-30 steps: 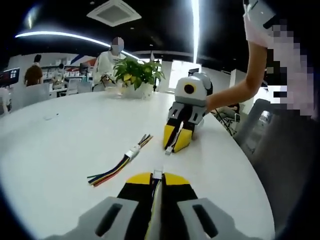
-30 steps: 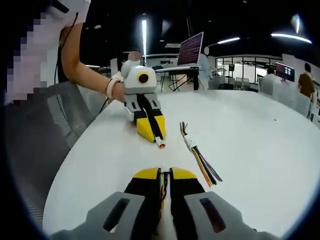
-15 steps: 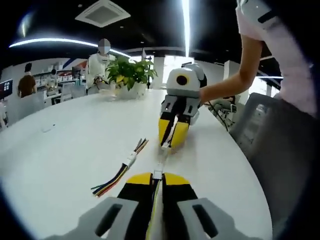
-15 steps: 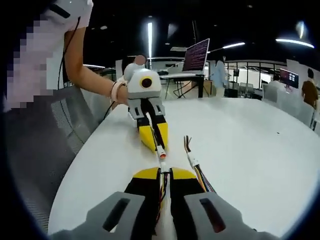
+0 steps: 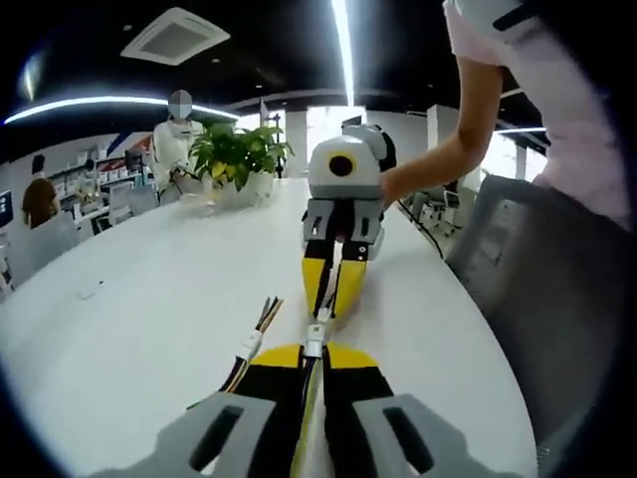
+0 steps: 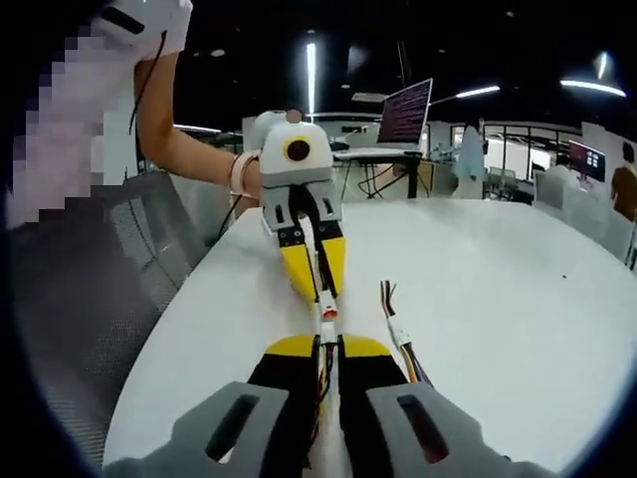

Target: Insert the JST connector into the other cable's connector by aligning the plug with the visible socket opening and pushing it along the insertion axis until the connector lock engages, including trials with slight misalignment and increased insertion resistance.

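Left gripper view | left gripper point(image 5: 315, 351) jaws clenched on plug point(image 5: 315, 345) | right gripper point(image 5: 332, 305) jaws clenched on socket connector point(image 6: 325, 330), tips meeting above table point(image 5: 149, 299) | advice: keep axes collinear, push straight.

No readable text, label, brand, number or sign anywhere. Far beyond the jaws in the right gripper view, lines of writing on a lit laptop screen point(image 6: 406, 111), too small and blurred to make out. Far off to the left of the jaws in the left gripper view, coloured panels on a back wall point(image 5: 119, 149), blurred past reading.
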